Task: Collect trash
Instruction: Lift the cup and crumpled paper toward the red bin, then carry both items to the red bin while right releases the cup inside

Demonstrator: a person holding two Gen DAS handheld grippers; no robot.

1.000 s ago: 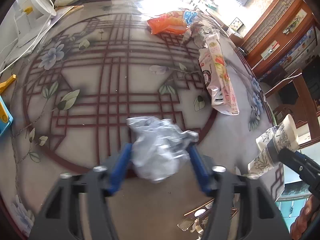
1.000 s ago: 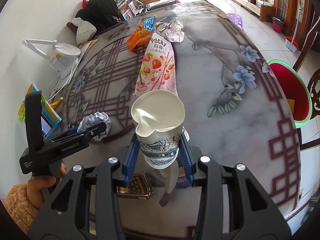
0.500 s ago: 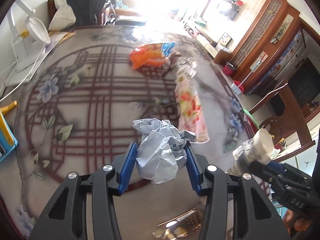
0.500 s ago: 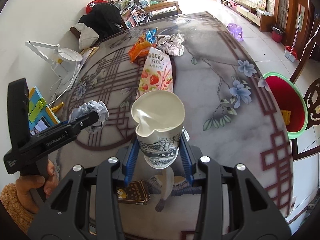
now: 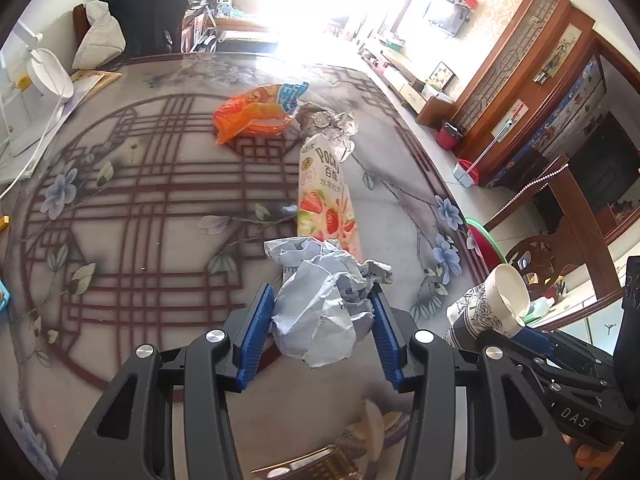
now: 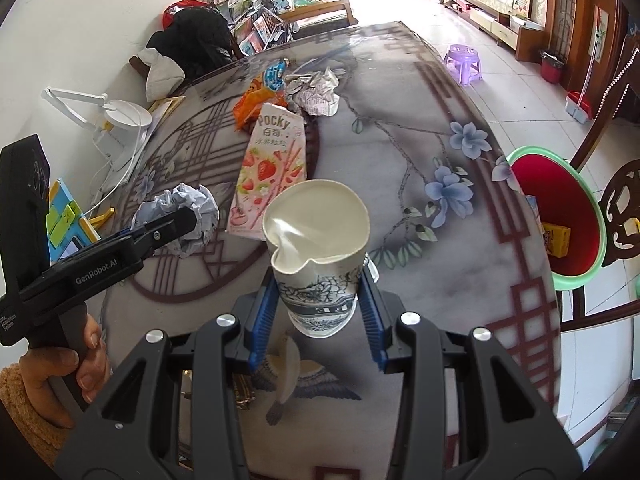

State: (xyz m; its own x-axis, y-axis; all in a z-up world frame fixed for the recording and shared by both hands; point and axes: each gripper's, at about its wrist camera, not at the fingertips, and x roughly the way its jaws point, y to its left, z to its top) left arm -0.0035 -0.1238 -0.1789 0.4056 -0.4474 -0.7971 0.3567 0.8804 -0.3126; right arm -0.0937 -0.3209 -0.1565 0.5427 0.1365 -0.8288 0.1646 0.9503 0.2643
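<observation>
My left gripper (image 5: 320, 312) is shut on a crumpled ball of pale paper (image 5: 320, 308) and holds it above the patterned table (image 5: 140, 200). The paper ball also shows in the right wrist view (image 6: 180, 216). My right gripper (image 6: 318, 304) is shut on a squashed paper cup (image 6: 316, 248) with a blue flower print, also held above the table. That cup shows at the right of the left wrist view (image 5: 492, 304). A pink Pocky box (image 5: 326, 200), an orange snack bag (image 5: 256, 114) and crumpled foil (image 5: 328, 124) lie further along the table.
A red bin with a green rim (image 6: 556, 216) stands on the floor off the table's right edge, with a yellow box inside. A white desk lamp (image 6: 120, 116) and a blue-yellow object (image 6: 64, 220) sit at the left. A dark small box (image 6: 240, 392) lies under my right gripper.
Both grippers have lifted with their loads. The left one has risen and tilted up, so more of the room shows and the Pocky box sits closer to the paper ball.
</observation>
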